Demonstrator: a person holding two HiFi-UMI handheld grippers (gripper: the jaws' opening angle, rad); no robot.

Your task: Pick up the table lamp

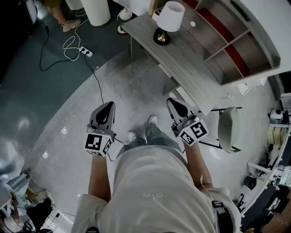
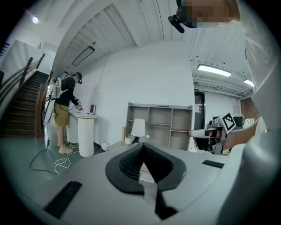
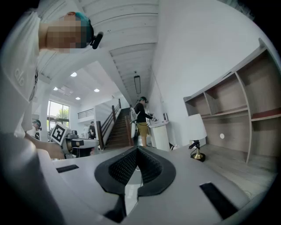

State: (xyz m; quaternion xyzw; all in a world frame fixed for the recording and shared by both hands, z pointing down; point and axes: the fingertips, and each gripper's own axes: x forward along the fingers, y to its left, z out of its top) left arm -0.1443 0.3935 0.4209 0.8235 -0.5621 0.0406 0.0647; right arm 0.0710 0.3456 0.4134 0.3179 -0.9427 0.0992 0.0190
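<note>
The table lamp (image 1: 170, 17) has a white shade and a brass base. It stands upright near the far end of a long grey wooden table (image 1: 193, 68). It also shows small in the left gripper view as the lamp (image 2: 138, 128), and on the table's right side in the right gripper view as the lamp (image 3: 196, 130). My left gripper (image 1: 109, 106) and right gripper (image 1: 173, 102) are held side by side over the floor, well short of the lamp. Both are shut with nothing between their jaws, as seen at the left gripper (image 2: 142, 147) and the right gripper (image 3: 137, 150).
An open shelf unit (image 1: 229, 38) runs along the table's far side. A white chair (image 1: 228, 128) stands at the table's near end. A power strip (image 1: 86, 52) and cables lie on the floor to the left, near a white pedestal (image 1: 97, 12) where a person (image 2: 66, 110) stands.
</note>
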